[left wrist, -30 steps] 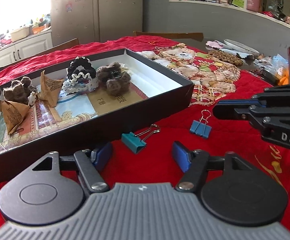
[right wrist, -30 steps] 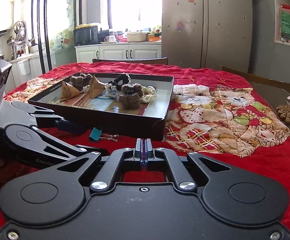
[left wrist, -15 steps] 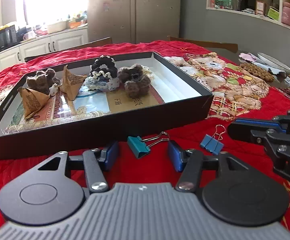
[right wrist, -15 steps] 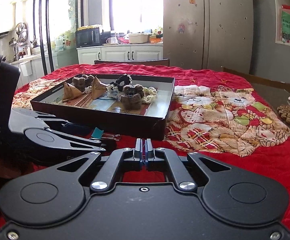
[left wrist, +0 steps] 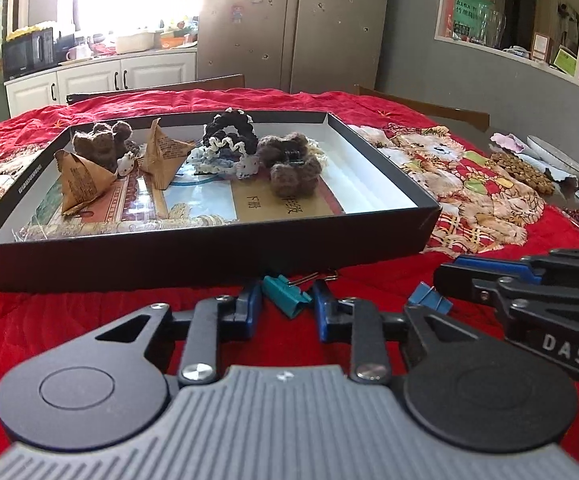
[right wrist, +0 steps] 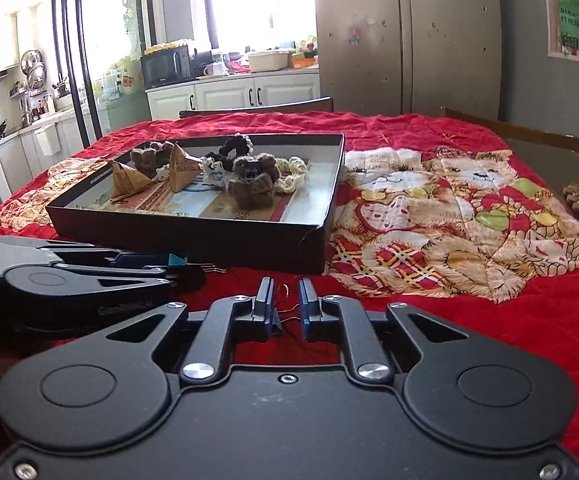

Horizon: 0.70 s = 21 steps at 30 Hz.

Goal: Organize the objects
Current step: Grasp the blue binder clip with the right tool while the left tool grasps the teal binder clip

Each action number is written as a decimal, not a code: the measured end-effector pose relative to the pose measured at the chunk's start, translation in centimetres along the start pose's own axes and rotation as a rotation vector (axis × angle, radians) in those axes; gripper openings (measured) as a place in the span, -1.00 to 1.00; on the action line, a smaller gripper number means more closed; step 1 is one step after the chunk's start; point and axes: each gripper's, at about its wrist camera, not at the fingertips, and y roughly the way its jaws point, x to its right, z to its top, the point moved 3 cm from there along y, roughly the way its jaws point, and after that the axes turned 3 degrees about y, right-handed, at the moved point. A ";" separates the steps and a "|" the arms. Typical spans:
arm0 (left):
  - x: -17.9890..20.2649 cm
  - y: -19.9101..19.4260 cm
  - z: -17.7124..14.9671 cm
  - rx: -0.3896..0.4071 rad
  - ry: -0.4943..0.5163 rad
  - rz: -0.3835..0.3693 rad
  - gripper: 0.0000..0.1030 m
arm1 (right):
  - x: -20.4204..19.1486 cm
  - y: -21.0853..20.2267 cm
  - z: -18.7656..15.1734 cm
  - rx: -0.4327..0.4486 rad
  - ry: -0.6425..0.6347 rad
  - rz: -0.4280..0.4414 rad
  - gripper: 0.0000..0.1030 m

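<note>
The right gripper [right wrist: 285, 304] is now standing open around the blue binder clip [left wrist: 428, 299]; a moment ago it was closed. The left gripper [left wrist: 285, 304] is open around the teal binder clip [left wrist: 285, 294], so both look ready to grab.

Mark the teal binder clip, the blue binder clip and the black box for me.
teal binder clip [left wrist: 285, 294]: left wrist view, on its teal body.
blue binder clip [left wrist: 427, 300]: left wrist view, on its blue body.
black box [left wrist: 193, 256]: left wrist view, on its near outer wall.

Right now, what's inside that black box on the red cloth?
Inside the black box: two folded paper pyramids, brown crocheted pieces, a black and white scrunchie and cream lace. They lie on printed sheets, so the box floor under them is mostly hidden.
</note>
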 end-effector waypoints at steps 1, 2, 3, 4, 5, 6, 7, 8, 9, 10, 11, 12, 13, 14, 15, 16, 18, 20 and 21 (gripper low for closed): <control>0.0 -0.1 -0.1 0.000 0.001 -0.003 -0.41 | 0.0 0.1 0.0 -0.004 0.001 0.001 -0.75; 0.0 -0.2 -0.2 0.001 0.002 -0.006 -0.41 | 0.0 0.2 0.0 -0.006 0.003 0.003 -0.75; -0.1 -0.4 -0.2 0.001 0.003 -0.011 -0.41 | 0.0 0.3 0.0 -0.009 0.008 0.007 -0.75; -0.1 -0.5 -0.3 0.001 0.003 -0.015 -0.41 | 0.1 0.4 0.0 -0.011 0.012 0.011 -0.75; -0.1 -0.7 -0.4 0.001 0.004 -0.019 -0.42 | 0.1 0.4 0.0 -0.012 0.016 0.014 -0.75; -0.1 -0.9 -0.5 0.000 0.006 -0.024 -0.42 | 0.1 0.5 0.0 -0.014 0.019 0.016 -0.75; -0.1 -1.1 -0.6 0.000 0.009 -0.027 -0.42 | 0.1 0.5 0.0 -0.016 0.022 0.018 -0.75; 0.0 -1.3 -0.7 0.001 0.014 -0.029 -0.42 | 0.2 0.6 0.0 -0.018 0.026 0.020 -0.75; 0.0 -1.4 -0.8 -0.001 0.016 -0.033 -0.42 | 0.2 0.6 0.0 -0.020 0.030 0.023 -0.75; 0.0 -1.5 -0.8 -0.002 0.015 -0.035 -0.42 | 0.2 0.7 0.0 -0.023 0.033 0.027 -0.75; -0.1 -1.7 -0.9 -0.004 0.013 -0.037 -0.42 | 0.2 0.7 0.0 -0.026 0.035 0.030 -0.76; -0.1 -1.7 -0.9 -0.005 0.012 -0.039 -0.42 | 0.2 0.8 0.0 -0.029 0.036 0.034 -0.76; -0.1 -1.8 -0.9 -0.007 0.010 -0.040 -0.42 | 0.1 0.8 0.0 -0.032 0.034 0.037 -0.78; -0.1 -1.9 -0.9 -0.008 0.009 -0.042 -0.42 | 0.0 0.8 0.0 -0.033 0.032 0.039 -0.80; -0.1 -1.9 -0.9 -0.009 0.010 -0.042 -0.42 | -0.1 0.9 0.0 -0.033 0.029 0.043 -0.81; -0.2 -1.9 -0.9 -0.009 0.010 -0.043 -0.42 | -0.2 0.8 0.0 -0.031 0.028 0.045 -0.84; -0.2 -1.9 -0.9 -0.010 0.010 -0.043 -0.42 | -0.3 0.8 0.0 -0.028 0.028 0.049 -0.90; -0.2 -2.0 -1.0 -0.011 0.011 -0.043 -0.42 | -0.3 0.8 0.0 -0.028 0.029 0.051 -0.92; -0.2 -2.0 -1.0 -0.011 0.012 -0.043 -0.42 | -0.3 0.8 0.0 -0.027 0.029 0.052 -0.92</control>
